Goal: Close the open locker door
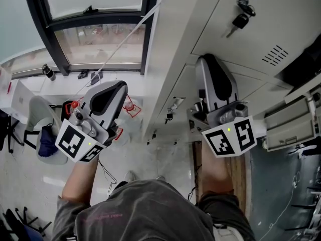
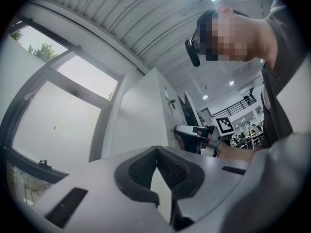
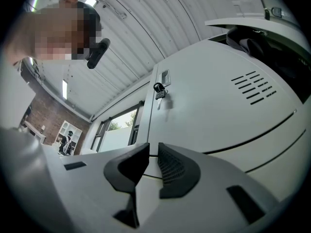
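Risk lies with the open locker door point(image 1: 287, 127), which juts out at the right end of the locker bank point(image 1: 210, 29): pushed too fast or near its hinge, I think it may bounce back open. The right gripper point(image 3: 151, 153), empty with jaws a narrow slit apart, faces the bank's closed fronts; the left gripper point(image 2: 156, 152), empty with jaws together, hangs off the bank's left side.
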A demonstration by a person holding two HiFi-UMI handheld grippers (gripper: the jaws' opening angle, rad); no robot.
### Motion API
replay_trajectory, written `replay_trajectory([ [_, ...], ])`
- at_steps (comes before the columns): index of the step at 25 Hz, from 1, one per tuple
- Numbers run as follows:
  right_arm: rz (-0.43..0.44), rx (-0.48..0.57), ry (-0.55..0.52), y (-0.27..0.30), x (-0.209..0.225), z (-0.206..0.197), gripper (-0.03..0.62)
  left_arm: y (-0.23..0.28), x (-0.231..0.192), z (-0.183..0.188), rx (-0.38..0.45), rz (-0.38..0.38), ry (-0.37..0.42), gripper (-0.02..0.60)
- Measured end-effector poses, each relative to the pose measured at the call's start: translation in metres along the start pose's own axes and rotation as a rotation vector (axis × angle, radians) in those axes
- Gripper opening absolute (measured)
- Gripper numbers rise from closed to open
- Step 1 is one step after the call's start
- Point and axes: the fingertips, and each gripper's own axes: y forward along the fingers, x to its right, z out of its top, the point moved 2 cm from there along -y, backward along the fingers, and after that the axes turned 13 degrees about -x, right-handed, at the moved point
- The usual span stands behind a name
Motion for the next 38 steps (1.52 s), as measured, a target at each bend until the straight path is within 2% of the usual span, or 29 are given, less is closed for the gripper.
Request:
replay_trajectory([
  [19,0.013,0.001,0.014,-0.007,-0.007,0.002,0.057,-0.01,0.01,0.008,-0.006,0.004,0.011,0.015],
  [38,-0.111,-0.02,-0.018,-0.061,-0.061,0.011,0.057,-0.053,0.036,0.027,0.016,-0.147,0.026,0.015],
])
